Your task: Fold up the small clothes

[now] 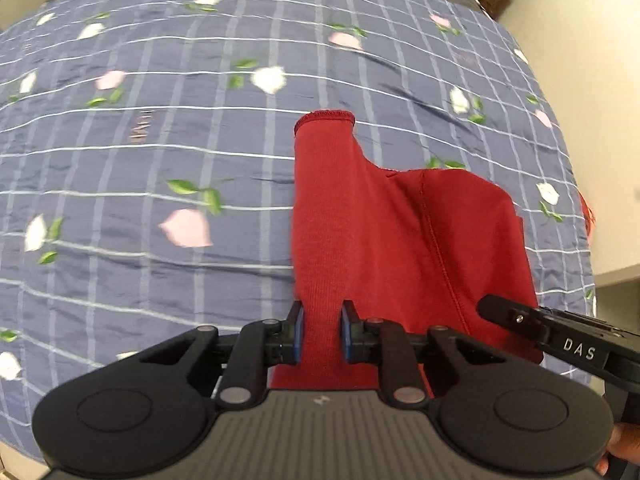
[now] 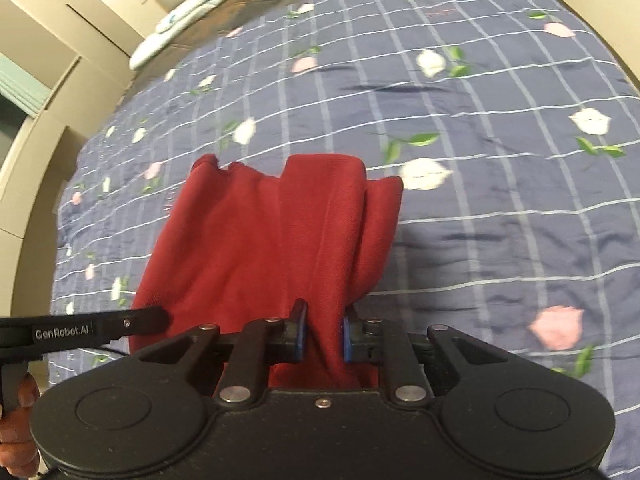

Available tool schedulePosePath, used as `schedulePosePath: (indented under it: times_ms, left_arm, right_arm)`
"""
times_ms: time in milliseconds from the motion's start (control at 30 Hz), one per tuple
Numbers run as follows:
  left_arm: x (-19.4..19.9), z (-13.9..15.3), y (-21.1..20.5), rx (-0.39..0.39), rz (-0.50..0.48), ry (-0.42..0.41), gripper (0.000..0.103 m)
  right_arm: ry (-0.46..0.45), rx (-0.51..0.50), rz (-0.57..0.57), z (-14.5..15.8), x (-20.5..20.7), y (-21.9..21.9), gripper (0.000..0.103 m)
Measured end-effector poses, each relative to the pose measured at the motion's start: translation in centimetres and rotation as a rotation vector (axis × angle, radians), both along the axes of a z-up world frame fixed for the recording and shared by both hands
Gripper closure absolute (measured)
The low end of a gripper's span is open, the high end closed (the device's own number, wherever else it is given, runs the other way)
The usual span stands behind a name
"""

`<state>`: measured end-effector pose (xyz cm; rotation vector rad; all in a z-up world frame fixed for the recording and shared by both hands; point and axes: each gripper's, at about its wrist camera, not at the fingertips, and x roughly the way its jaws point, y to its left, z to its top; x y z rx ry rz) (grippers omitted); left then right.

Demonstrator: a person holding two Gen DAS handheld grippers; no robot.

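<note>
A small red knit garment point(image 1: 384, 240) hangs from both grippers above the bed. My left gripper point(image 1: 322, 332) is shut on one top edge of it, with cloth bunched between the blue pads. In the right wrist view the red garment point(image 2: 260, 248) drapes down in folds, and my right gripper point(image 2: 323, 334) is shut on its other top edge. A hemmed sleeve or leg end point(image 1: 325, 117) reaches toward the bedspread. Each wrist view shows the other gripper at its side: the right one point(image 1: 552, 332) and the left one point(image 2: 100, 326).
A blue checked bedspread point(image 1: 160, 160) with printed pink and white flowers covers the bed below. Beige cabinets point(image 2: 48, 92) stand beyond the bed's left side, with a pale cloth point(image 2: 188, 12) on the floor. A person's hand point(image 2: 18, 432) holds the left gripper's handle.
</note>
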<state>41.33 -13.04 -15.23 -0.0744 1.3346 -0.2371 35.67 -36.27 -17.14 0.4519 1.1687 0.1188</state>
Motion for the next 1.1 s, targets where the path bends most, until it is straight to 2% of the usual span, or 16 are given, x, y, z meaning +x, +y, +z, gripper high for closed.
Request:
schedulePosePath:
  times_ms: [100, 267, 433, 533, 567, 633, 667, 767, 833, 900, 1033, 1100]
  left_arm:
    - [-1.0, -0.2, 3.0, 0.017, 0.036, 0.005, 0.084]
    - [-2.9, -2.5, 7.4, 0.037, 0.077, 0.069, 0.084]
    - [-4.7, -5.1, 9.8, 0.056, 0.092, 0.118, 0.081]
    - [-5.6, -5.6, 9.9, 0.088, 0.100, 0.115, 0.077]
    - [-6.0, -5.5, 9.9, 0.099, 0.103, 0.111, 0.074]
    - [-6.7, -5.2, 9.9, 0.108, 0.113, 0.104, 0.058]
    - [-7.1, -4.7, 10.0, 0.106, 0.116, 0.091, 0.050]
    - [-8.4, -3.4, 9.8, 0.121, 0.114, 0.051, 0.041]
    - [-9.9, -2.3, 9.7, 0.132, 0.115, 0.021, 0.034]
    - [-11.5, -1.0, 9.6, 0.133, 0.121, -0.013, 0.024]
    - [-15.7, 1.9, 9.7, 0.126, 0.128, -0.105, 0.013]
    - [-17.9, 3.1, 10.1, 0.120, 0.139, -0.147, 0.003]
  right_arm:
    - [0.005, 0.019, -0.002, -0.5, -0.3, 2.4, 0.085]
    - [0.064, 0.029, -0.018, -2.3, -2.1, 6.0, 0.085]
    - [0.138, -0.005, -0.041, -4.4, -4.3, 7.3, 0.084]
    - [0.144, -0.008, -0.076, -4.5, -5.2, 6.8, 0.074]
    - [0.139, -0.015, -0.080, -4.4, -5.4, 6.6, 0.070]
    - [0.120, -0.031, -0.077, -3.9, -6.0, 6.4, 0.066]
    - [0.107, -0.036, -0.076, -3.5, -6.5, 6.3, 0.058]
    - [0.043, -0.048, -0.071, -2.1, -8.3, 6.2, 0.042]
    - [-0.004, -0.061, -0.064, -0.7, -10.1, 6.4, 0.035]
    - [-0.058, -0.076, -0.049, 0.9, -12.0, 6.7, 0.024]
    - [-0.189, -0.118, -0.001, 4.3, -16.5, 7.5, 0.011]
    - [-0.252, -0.129, 0.004, 6.1, -18.8, 7.9, 0.002]
